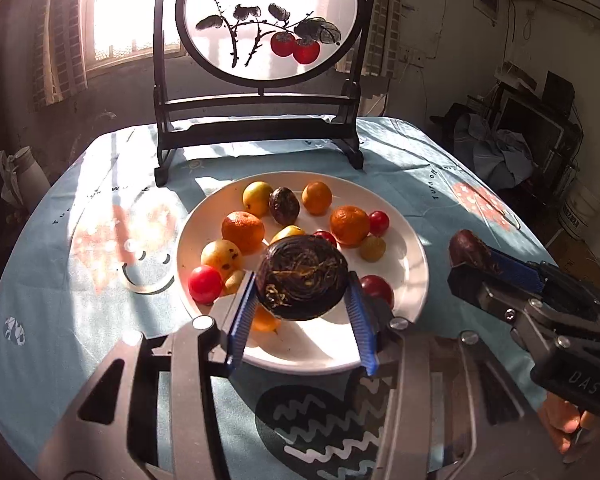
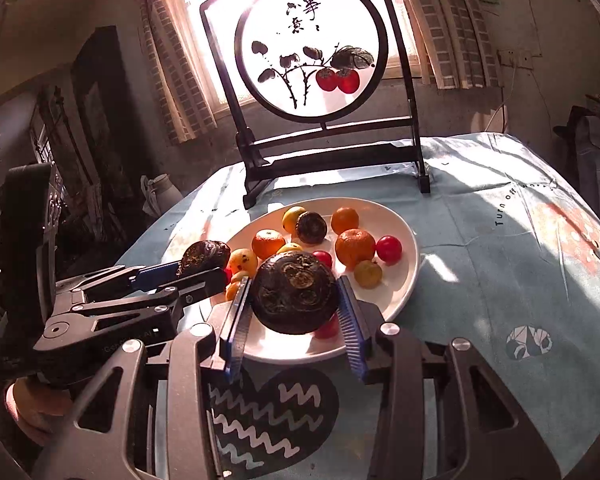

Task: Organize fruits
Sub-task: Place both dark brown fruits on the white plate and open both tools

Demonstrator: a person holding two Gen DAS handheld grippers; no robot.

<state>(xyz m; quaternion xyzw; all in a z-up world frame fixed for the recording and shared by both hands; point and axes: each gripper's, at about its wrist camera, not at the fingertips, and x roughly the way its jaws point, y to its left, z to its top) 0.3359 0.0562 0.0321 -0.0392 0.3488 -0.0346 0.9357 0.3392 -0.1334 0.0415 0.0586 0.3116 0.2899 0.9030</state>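
A white plate (image 1: 404, 264) holds several small fruits: oranges (image 1: 243, 230), red tomatoes (image 1: 205, 283), yellow fruits and one dark wrinkled fruit (image 1: 284, 205). My left gripper (image 1: 302, 292) is shut on a dark wrinkled fruit (image 1: 302, 284) and holds it above the plate's near side. My right gripper (image 2: 294, 298) is shut on another dark wrinkled fruit (image 2: 294, 298) above the plate (image 2: 396, 280). In the left wrist view the right gripper (image 1: 474, 258) is to the right of the plate. In the right wrist view the left gripper (image 2: 200, 262) is over the plate's left edge.
A dark wooden stand with a round painted screen (image 1: 260, 20) stands on the table behind the plate. The round table has a light blue printed cloth (image 1: 100, 208). A white bottle (image 1: 28, 172) stands off the table's left edge.
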